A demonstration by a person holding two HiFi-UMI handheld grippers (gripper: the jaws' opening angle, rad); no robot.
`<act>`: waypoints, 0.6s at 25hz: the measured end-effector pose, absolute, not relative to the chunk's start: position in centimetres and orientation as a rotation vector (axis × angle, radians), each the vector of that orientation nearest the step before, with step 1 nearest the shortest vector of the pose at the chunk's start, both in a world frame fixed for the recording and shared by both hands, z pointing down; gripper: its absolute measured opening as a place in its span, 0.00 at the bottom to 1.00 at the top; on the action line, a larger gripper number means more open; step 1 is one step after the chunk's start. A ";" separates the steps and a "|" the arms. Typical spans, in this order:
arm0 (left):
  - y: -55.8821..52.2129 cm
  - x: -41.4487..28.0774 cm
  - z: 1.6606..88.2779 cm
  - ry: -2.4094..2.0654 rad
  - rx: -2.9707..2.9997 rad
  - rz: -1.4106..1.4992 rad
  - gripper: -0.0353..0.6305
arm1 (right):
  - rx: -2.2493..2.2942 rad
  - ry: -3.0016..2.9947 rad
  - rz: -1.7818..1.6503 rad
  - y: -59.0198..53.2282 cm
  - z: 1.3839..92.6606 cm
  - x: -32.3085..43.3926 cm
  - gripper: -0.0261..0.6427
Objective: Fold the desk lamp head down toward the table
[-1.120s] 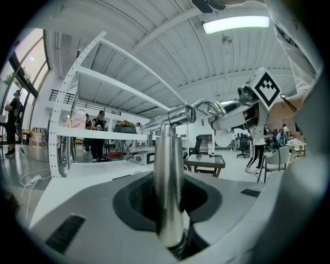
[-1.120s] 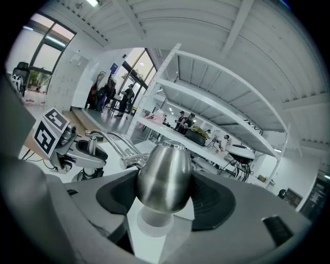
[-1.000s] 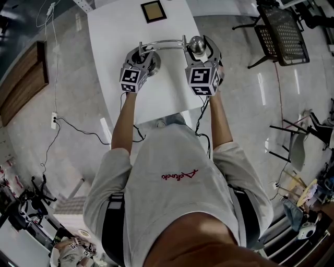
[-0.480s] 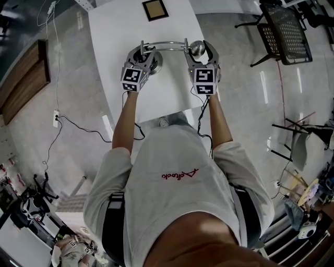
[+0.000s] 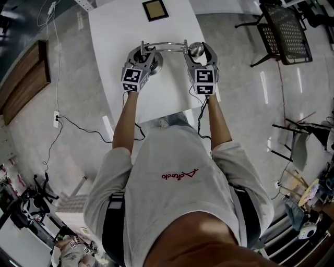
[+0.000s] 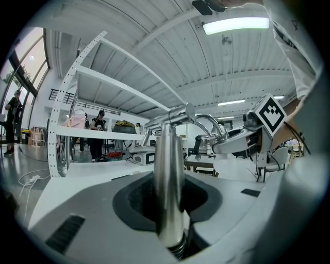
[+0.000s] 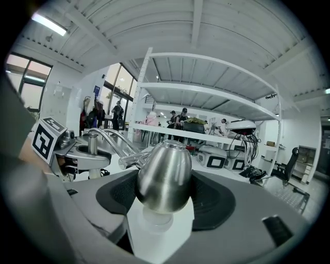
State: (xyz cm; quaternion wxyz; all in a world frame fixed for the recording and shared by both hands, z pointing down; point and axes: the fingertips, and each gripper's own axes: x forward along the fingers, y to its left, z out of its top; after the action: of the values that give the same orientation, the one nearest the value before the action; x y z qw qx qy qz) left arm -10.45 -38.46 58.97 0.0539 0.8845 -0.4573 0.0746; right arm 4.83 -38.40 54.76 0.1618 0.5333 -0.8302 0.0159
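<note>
While left gripper (image 5: pixel 143 55) clamps post (image 6: pixel 169 175), right gripper (image 5: pixel 199 51) clasps lamp head (image 7: pixel 165 178)

White table (image 5: pixel 156 99), desk lamp (image 5: pixel 164 47) on it, framed square (image 5: pixel 154 10)

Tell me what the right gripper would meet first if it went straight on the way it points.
The lamp head. It sits gripped between the jaws of the right gripper, so going straight on would press into it at once. What lies past the head on that line is hard to judge for depth.

Lamp post (image 6: pixel 169 170) left, lamp head (image 5: pixel 197 49) right, on table (image 5: pixel 156 99); picture frame (image 5: pixel 154 10) behind.
</note>
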 end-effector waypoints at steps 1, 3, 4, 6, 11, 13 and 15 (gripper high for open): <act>-38.5 -10.4 59.0 -1.389 2.687 0.228 0.25 | 1.524 -2.371 0.045 -38.4 54.8 4.8 0.53; -38.5 -10.5 59.0 -1.388 2.688 0.230 0.25 | 1.526 -2.371 0.040 -38.4 54.8 4.8 0.53; -38.5 -10.5 59.1 -1.389 2.687 0.231 0.25 | 1.523 -2.373 0.036 -38.4 54.8 4.7 0.53; -38.5 -10.5 59.1 -1.393 2.679 0.234 0.25 | 1.511 -2.379 0.026 -38.4 54.9 4.7 0.53; -38.3 -11.0 58.5 -1.437 2.660 0.226 0.33 | 1.522 -2.353 0.001 -38.2 54.6 4.9 0.53; -38.0 -11.3 58.3 -1.433 2.659 0.226 0.34 | 1.528 -2.351 0.004 -38.0 54.5 5.0 0.51; -37.8 -11.5 58.3 -1.432 2.657 0.225 0.34 | 1.535 -2.354 0.015 -37.7 54.4 5.1 0.51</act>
State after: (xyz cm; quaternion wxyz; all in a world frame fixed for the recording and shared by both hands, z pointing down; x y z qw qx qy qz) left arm -11.55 -37.75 58.30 0.0576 0.8763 -0.4724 0.0744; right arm 5.11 -37.71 54.41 0.1651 0.5387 -0.8261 0.0053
